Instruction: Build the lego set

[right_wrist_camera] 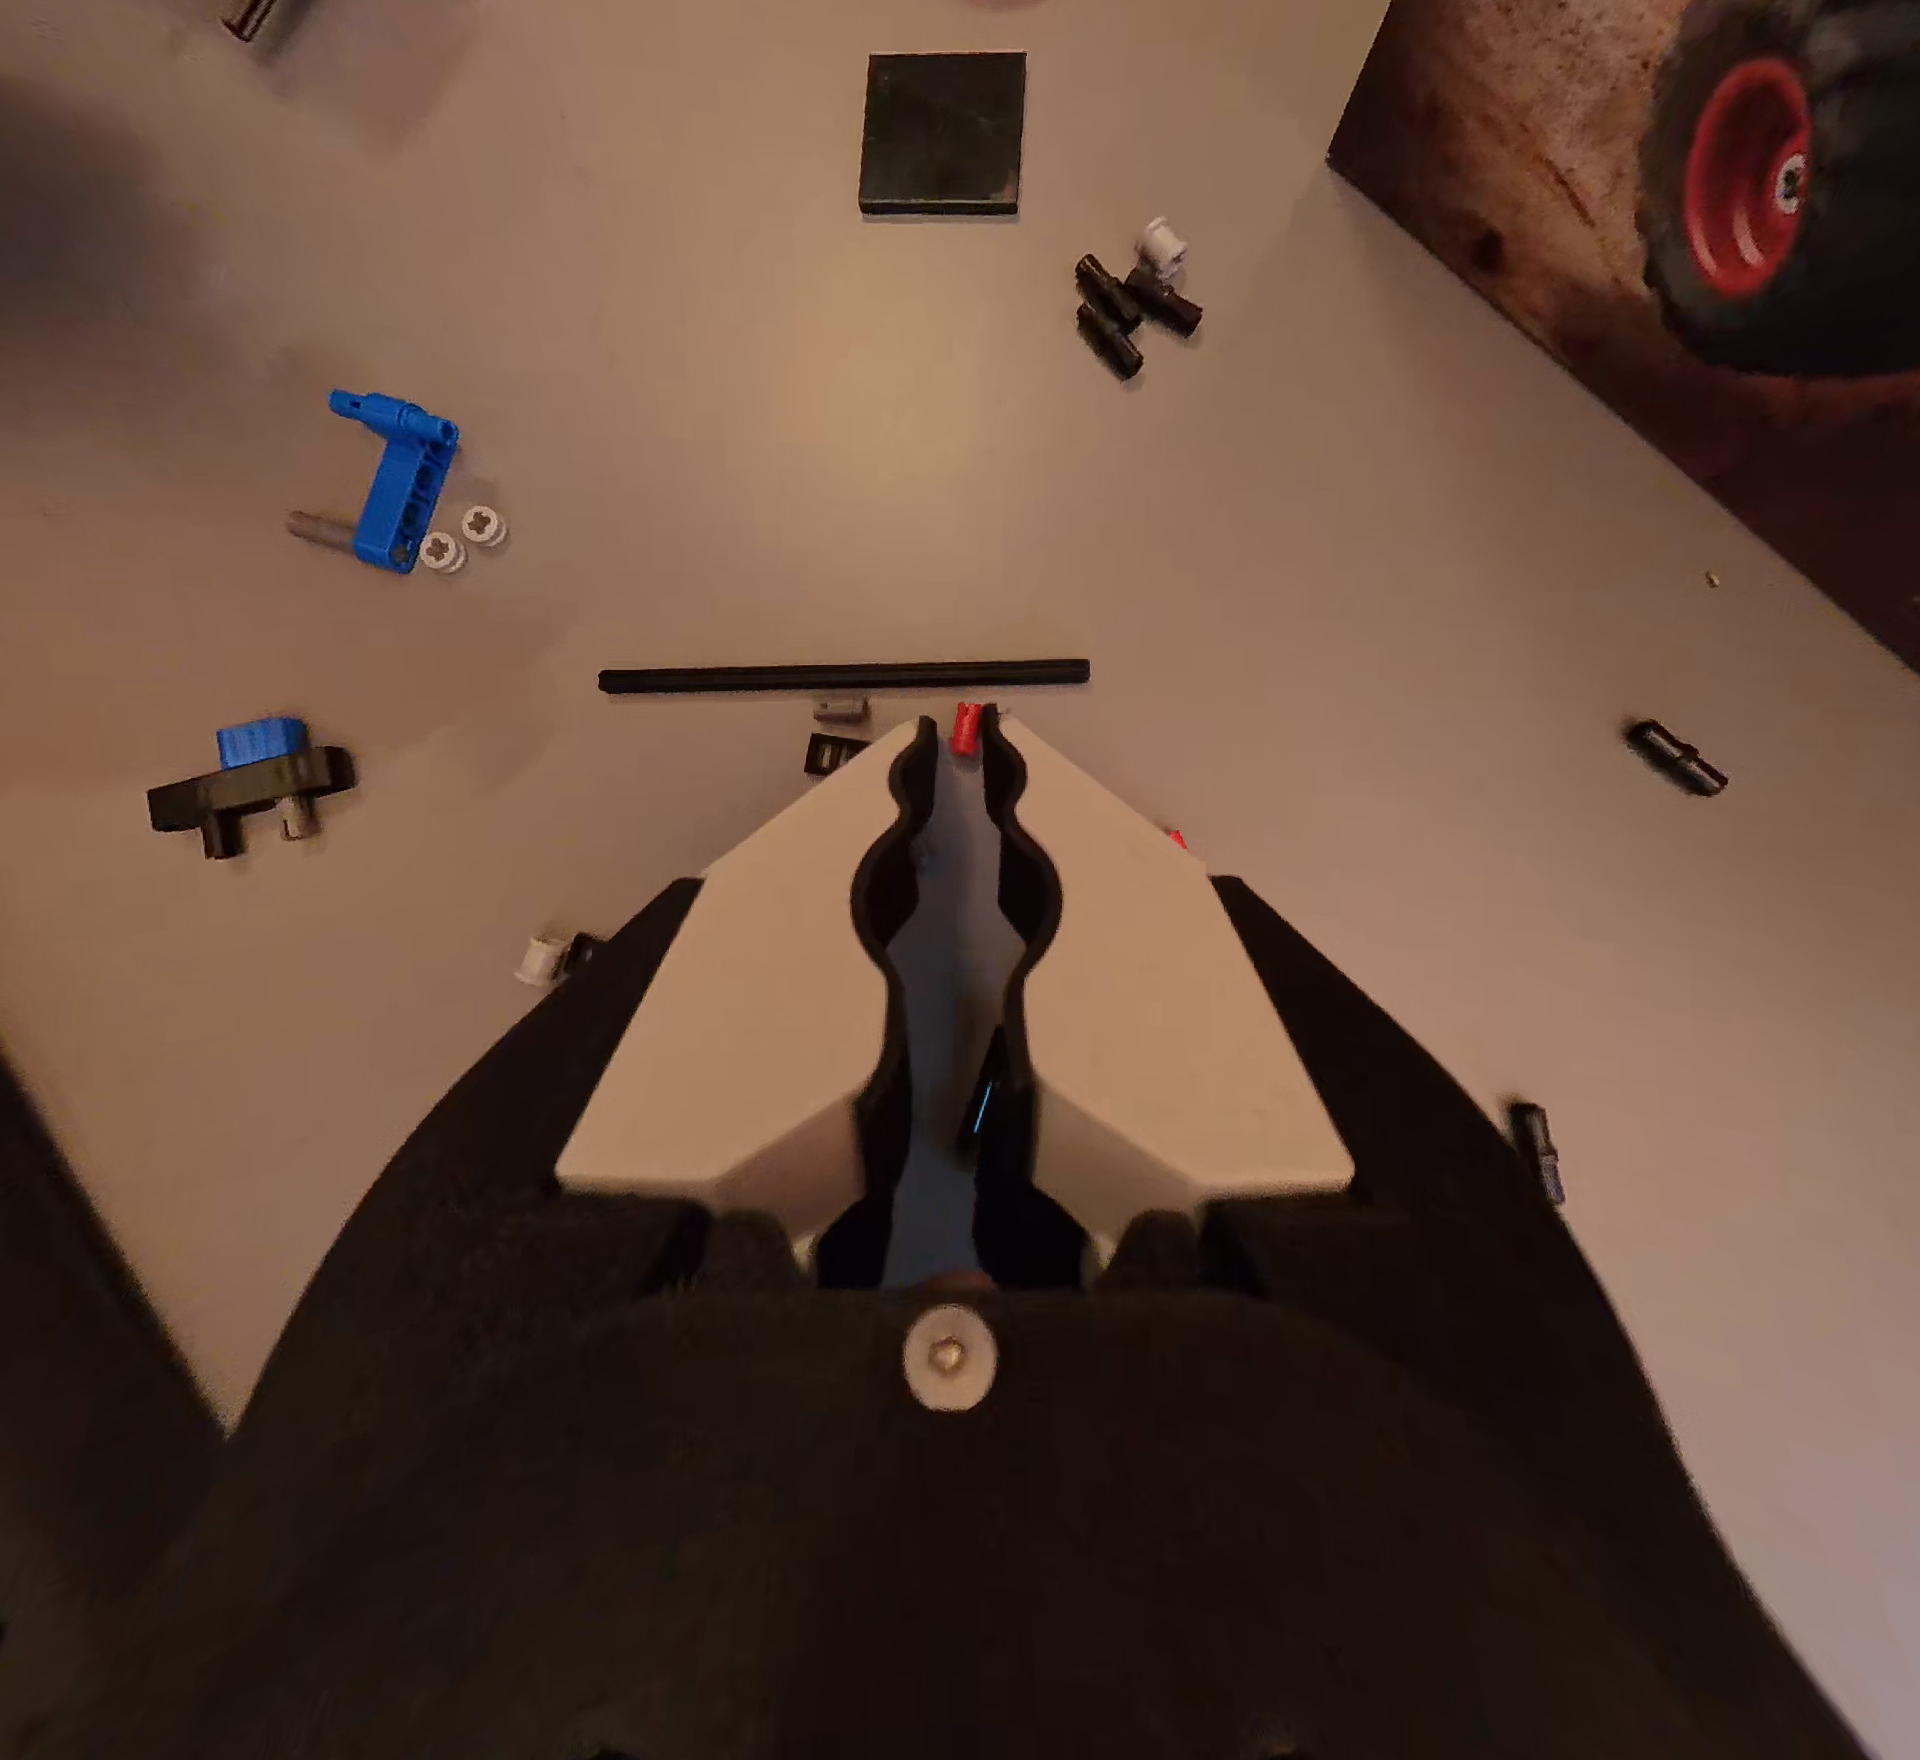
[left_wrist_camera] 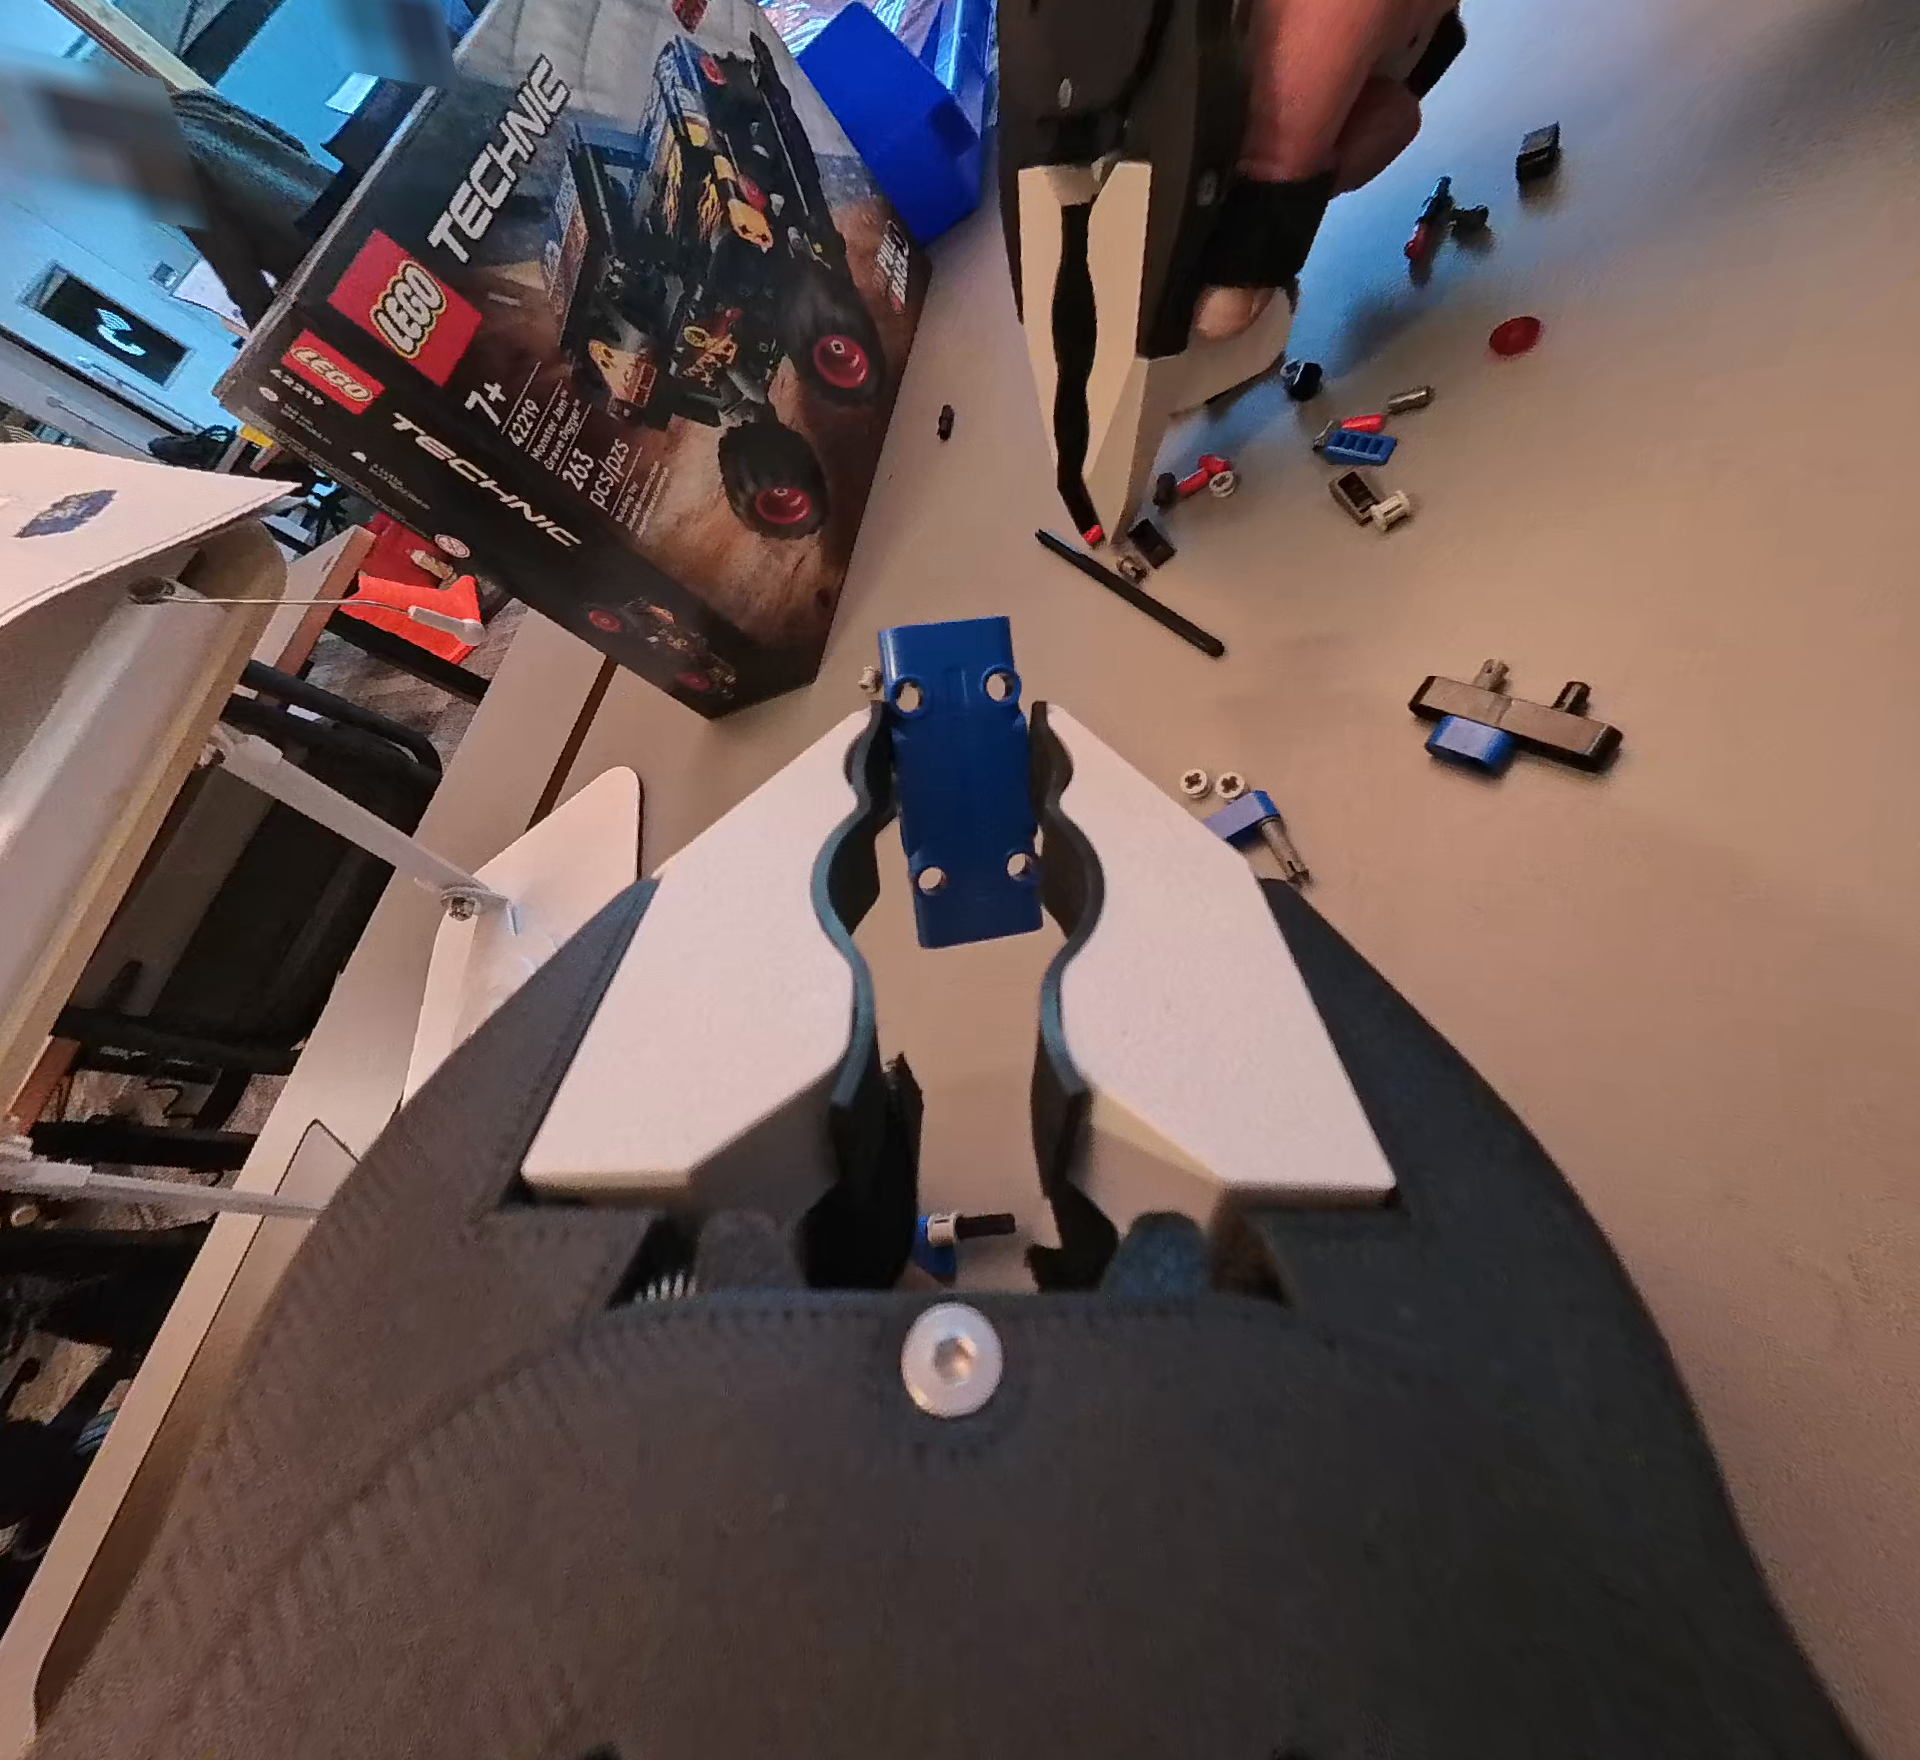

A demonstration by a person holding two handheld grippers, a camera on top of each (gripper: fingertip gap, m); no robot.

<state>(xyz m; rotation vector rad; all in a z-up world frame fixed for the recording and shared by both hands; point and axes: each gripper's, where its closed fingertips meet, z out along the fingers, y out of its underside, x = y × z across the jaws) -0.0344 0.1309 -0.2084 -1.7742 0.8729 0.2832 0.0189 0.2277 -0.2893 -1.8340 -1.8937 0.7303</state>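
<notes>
Blue panel (left_wrist_camera: 966,780) clamped in left tongs (left_wrist_camera: 961,723); right tongs (right_wrist_camera: 961,734) seemingly pinching red pin (right_wrist_camera: 966,728).

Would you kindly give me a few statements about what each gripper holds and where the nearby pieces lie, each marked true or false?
1. The left gripper holds a blue panel piece. True.
2. The right gripper pinches a yellow piece. False: a small red piece.
3. The long black axle lies on the table just beyond the right jaws. True.
4. The Lego box lies flat. False: it stands tilted.
</notes>
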